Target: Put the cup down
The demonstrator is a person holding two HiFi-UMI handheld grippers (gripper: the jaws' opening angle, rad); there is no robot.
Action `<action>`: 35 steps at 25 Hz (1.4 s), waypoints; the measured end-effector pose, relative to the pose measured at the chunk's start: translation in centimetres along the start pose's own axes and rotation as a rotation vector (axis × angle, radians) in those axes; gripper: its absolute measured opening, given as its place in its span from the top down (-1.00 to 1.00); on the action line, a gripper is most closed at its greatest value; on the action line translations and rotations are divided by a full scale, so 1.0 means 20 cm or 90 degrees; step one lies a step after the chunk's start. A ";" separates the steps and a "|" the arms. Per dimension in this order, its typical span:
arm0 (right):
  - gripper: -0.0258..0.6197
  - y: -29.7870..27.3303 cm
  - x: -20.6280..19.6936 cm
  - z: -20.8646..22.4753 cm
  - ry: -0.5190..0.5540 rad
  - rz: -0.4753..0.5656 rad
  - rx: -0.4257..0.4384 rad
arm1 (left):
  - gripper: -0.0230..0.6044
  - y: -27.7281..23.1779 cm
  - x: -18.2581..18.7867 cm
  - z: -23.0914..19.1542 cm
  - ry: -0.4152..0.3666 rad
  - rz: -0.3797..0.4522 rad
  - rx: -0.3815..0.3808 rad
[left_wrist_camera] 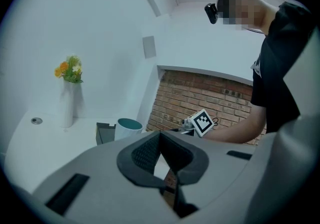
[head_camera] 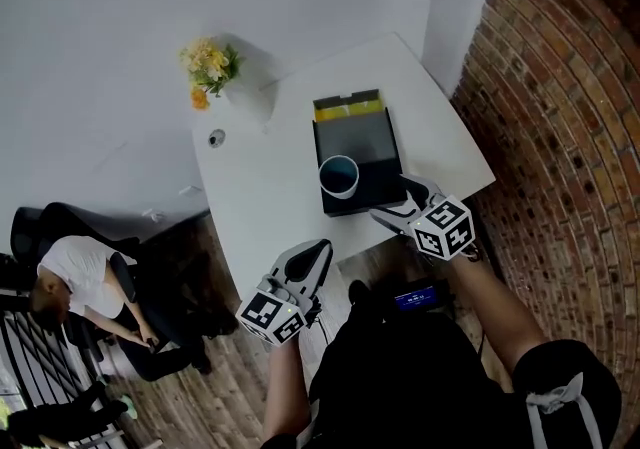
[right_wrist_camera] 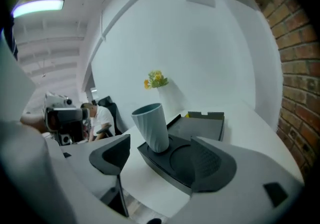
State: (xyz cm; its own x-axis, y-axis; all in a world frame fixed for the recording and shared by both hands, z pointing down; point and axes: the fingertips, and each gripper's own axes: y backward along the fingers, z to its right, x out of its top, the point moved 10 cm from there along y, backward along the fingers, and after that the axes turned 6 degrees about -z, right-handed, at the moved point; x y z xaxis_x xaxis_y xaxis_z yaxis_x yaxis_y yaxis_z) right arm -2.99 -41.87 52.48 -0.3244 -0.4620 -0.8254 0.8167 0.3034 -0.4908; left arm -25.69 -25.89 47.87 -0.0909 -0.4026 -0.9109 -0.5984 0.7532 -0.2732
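Note:
A pale blue ribbed cup [head_camera: 338, 177] stands upright on its own at the near end of a black tray [head_camera: 365, 142] on the white table [head_camera: 260, 197]. My right gripper [head_camera: 395, 200] is open at the tray's near right corner. In the right gripper view the cup [right_wrist_camera: 152, 127] stands in a round recess of the tray [right_wrist_camera: 197, 127], ahead of the spread jaws and touching neither; the right gripper [right_wrist_camera: 162, 160] holds nothing. My left gripper [head_camera: 312, 255] hangs off the table's front edge, shut and empty [left_wrist_camera: 161, 160]. The cup [left_wrist_camera: 129, 125] also shows in the left gripper view.
A vase of yellow and orange flowers [head_camera: 210, 67] stands at the table's far left, with a small round disc [head_camera: 216, 138] near it. A yellow strip [head_camera: 348, 110] lies at the tray's far end. A brick wall [head_camera: 560, 87] runs along the right. A person [head_camera: 80, 277] sits at left.

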 end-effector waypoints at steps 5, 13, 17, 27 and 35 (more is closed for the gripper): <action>-0.26 0.16 0.07 -0.04 -0.091 0.092 0.077 | 0.90 -0.03 0.03 0.02 -0.012 0.006 -0.018; 0.76 0.37 0.14 -0.17 -0.089 0.189 0.097 | 0.90 -0.07 0.05 0.06 -0.022 0.009 -0.039; 0.88 0.40 0.13 -0.21 -0.086 0.185 0.104 | 0.90 -0.09 0.06 0.07 -0.027 0.011 -0.051; 0.88 0.42 0.10 -0.21 -0.093 0.183 0.097 | 0.90 -0.11 0.05 0.08 -0.029 0.014 -0.060; 0.88 0.41 0.11 -0.20 -0.089 0.185 0.092 | 0.90 -0.11 0.06 0.06 -0.029 0.015 -0.058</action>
State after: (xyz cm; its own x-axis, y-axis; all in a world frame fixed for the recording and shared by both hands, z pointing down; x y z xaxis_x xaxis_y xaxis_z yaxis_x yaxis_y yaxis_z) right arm 0.98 -37.08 45.47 -0.0080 -0.4868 -0.8735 0.9274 0.3230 -0.1885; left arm -23.59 -27.38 46.89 -0.0712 -0.3600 -0.9302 -0.6669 0.7107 -0.2240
